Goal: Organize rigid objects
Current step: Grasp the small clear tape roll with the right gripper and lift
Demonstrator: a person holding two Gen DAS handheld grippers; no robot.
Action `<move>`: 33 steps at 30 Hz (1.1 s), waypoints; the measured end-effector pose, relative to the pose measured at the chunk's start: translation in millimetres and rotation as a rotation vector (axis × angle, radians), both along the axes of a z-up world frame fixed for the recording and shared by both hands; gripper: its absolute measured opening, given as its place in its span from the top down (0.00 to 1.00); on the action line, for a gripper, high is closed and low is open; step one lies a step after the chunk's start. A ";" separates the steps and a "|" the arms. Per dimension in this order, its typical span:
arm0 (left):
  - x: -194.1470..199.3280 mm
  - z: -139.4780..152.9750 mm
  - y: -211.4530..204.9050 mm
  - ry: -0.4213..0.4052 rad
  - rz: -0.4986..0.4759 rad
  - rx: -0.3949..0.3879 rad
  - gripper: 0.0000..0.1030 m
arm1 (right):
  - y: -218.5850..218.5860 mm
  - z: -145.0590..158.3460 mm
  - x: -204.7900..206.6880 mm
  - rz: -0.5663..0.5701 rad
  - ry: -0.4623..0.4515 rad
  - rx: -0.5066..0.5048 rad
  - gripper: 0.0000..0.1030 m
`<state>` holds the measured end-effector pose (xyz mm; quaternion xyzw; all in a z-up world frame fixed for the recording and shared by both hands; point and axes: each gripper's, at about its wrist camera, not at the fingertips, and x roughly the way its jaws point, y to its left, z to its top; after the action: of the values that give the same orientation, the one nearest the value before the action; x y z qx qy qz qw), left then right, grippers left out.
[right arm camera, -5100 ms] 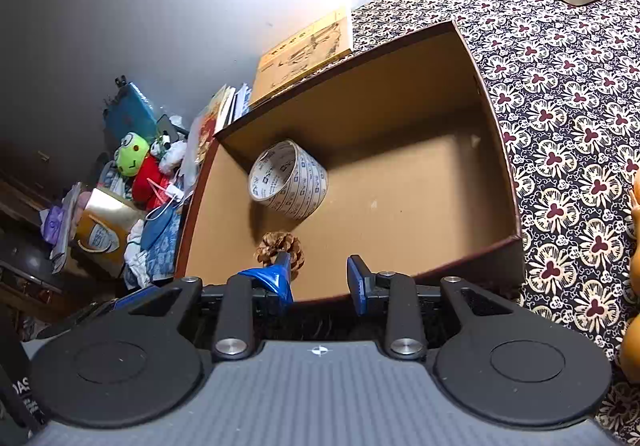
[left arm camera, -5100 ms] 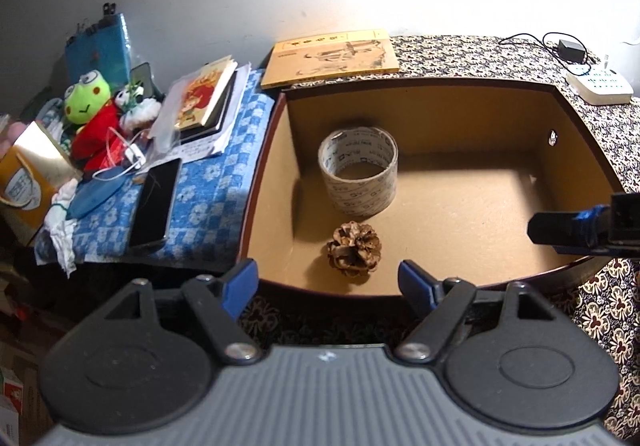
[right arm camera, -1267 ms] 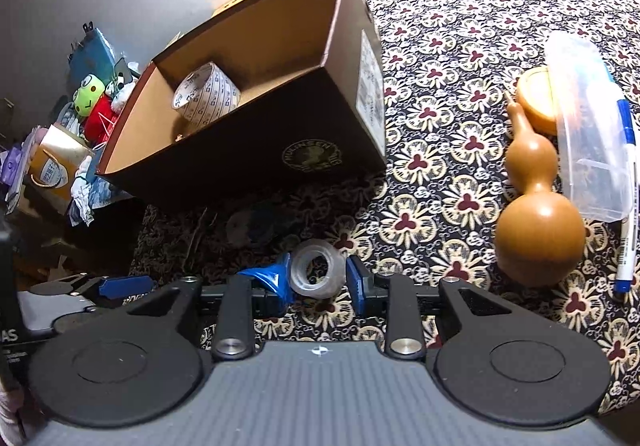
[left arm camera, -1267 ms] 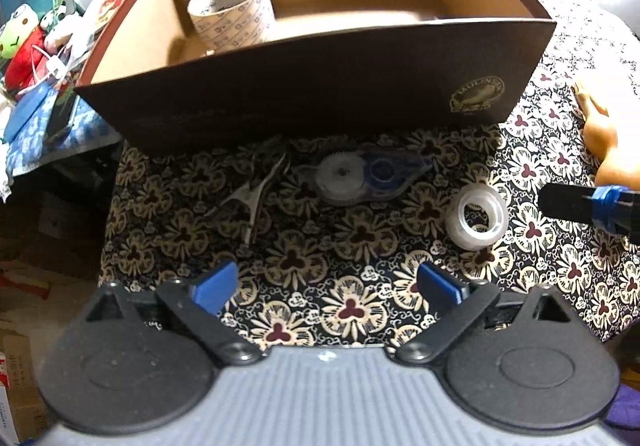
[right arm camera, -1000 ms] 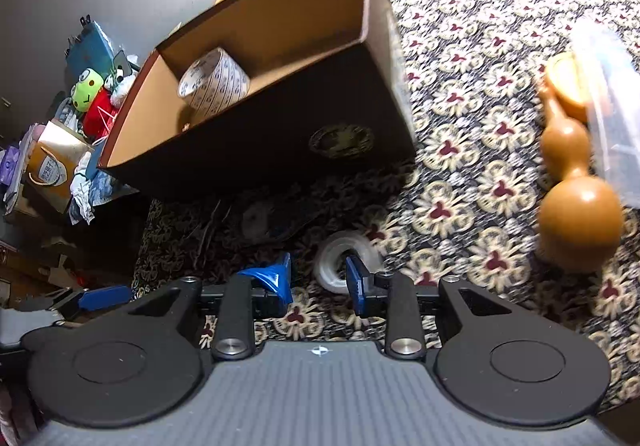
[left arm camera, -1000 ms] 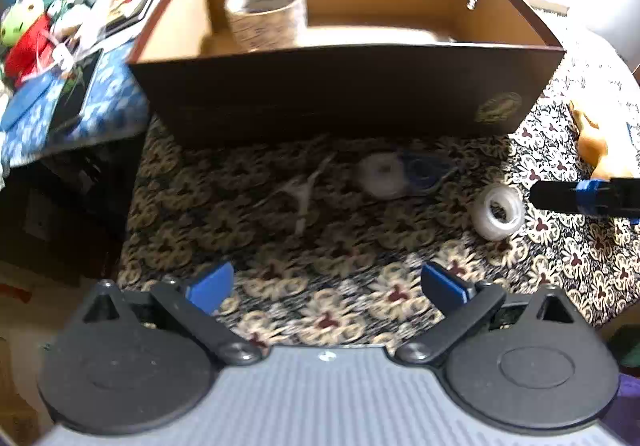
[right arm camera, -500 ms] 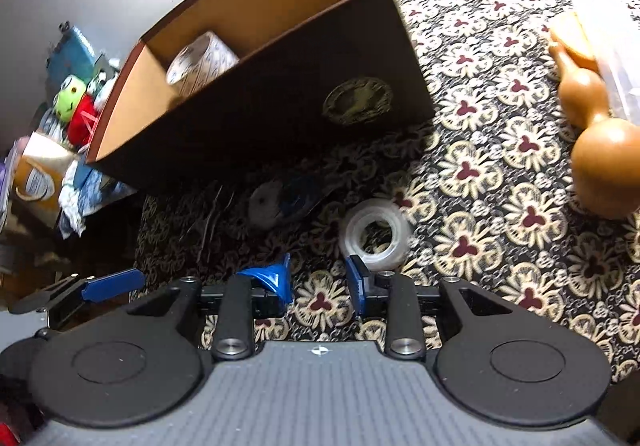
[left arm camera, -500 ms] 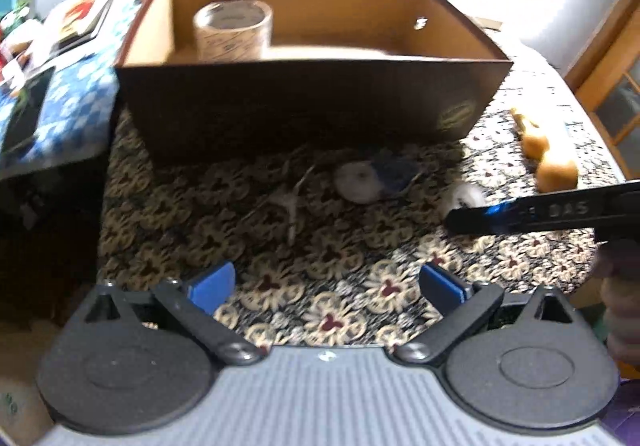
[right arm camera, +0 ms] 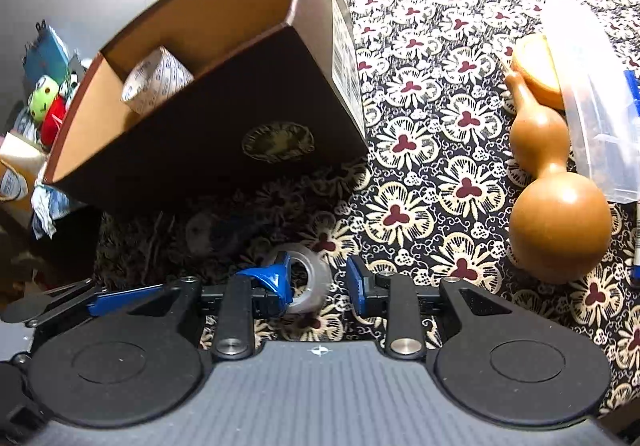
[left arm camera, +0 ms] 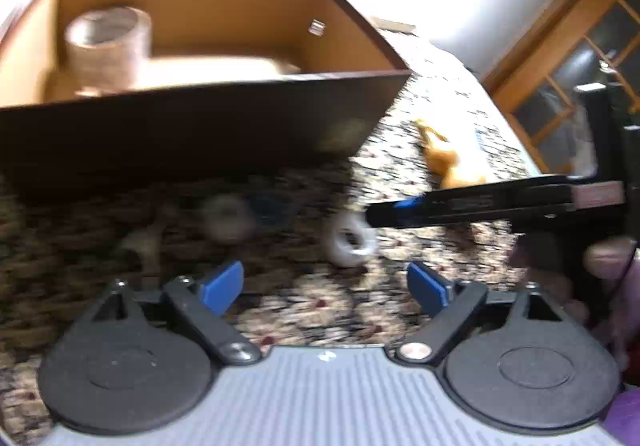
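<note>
Tape [right arm camera: 310, 278] lies flat on the tabletop [right arm camera: 460, 174], between the parted, untouching pads of the right tool [right arm camera: 318, 280], box [right arm camera: 224, 142] at 11 o'clock. Left tool [left arm camera: 324, 284], empty, has just been narrowing, and stands farther off.

Beside the cardboard box [right arm camera: 224, 134], matt dark outside and bare tan inside, lies a glossy clear plastic tape roll [right arm camera: 310, 278] on a printed woven tablecloth [right arm camera: 440, 174]. Right of the box: a smooth, satin-finished gourd [right arm camera: 554, 206] and a translucent plastic case [right arm camera: 592, 94]. Inside the box: a printed tape roll [right arm camera: 156, 86].
</note>
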<state>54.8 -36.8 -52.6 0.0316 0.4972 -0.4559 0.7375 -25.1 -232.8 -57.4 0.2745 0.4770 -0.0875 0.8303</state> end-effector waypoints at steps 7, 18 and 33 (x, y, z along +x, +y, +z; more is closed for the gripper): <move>-3.6 -17.2 -33.8 0.053 -0.023 0.013 0.21 | 0.3 -7.3 6.1 0.085 0.018 -0.024 0.89; 6.4 -26.7 -55.0 0.067 -0.032 0.003 0.36 | 1.2 -6.8 21.2 0.168 0.019 -0.012 0.93; 4.8 -38.0 -61.1 0.036 -0.057 0.030 0.68 | -1.6 -13.1 18.9 0.125 0.037 0.001 1.00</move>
<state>59.6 -98.0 -90.6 0.0485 0.5163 -0.4696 0.7145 -6.2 -234.4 -70.5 0.2431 0.5084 -0.0400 0.8251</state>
